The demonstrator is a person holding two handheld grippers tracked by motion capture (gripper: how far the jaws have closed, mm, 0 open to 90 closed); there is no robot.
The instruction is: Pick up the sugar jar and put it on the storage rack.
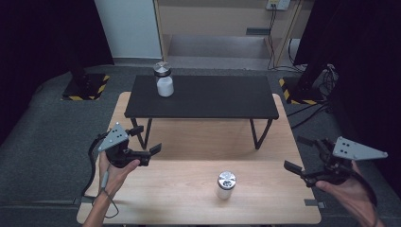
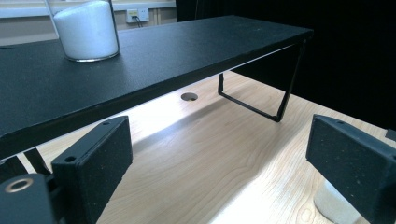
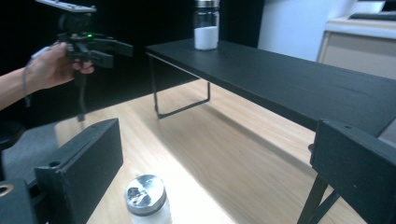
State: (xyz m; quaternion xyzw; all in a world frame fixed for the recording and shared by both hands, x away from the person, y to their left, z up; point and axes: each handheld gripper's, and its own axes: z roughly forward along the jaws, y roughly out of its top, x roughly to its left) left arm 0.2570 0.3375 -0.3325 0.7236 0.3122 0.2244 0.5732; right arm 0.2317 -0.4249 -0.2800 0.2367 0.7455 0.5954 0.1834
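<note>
A glass jar of white powder with a metal lid (image 1: 226, 184) stands upright on the wooden table (image 1: 189, 208), near its front edge. It also appears low in the right gripper view as the jar (image 3: 145, 198). A second, similar jar (image 1: 164, 79) stands on the left end of the low black shelf (image 1: 203, 97), seen close up (image 2: 86, 30). My left gripper (image 1: 146, 139) hovers open at the table's left, in front of the shelf, with nothing between its jaws. My right gripper (image 1: 299, 153) is open and empty, raised at the table's right edge, to the right of the front jar.
The shelf stands on thin black wire legs (image 1: 257, 135) over the far half of the table. A small round hole (image 2: 189, 96) lies in the tabletop under it. Grey carpet surrounds the table; cables (image 1: 312, 111) and striped stand bases (image 1: 85, 87) lie behind.
</note>
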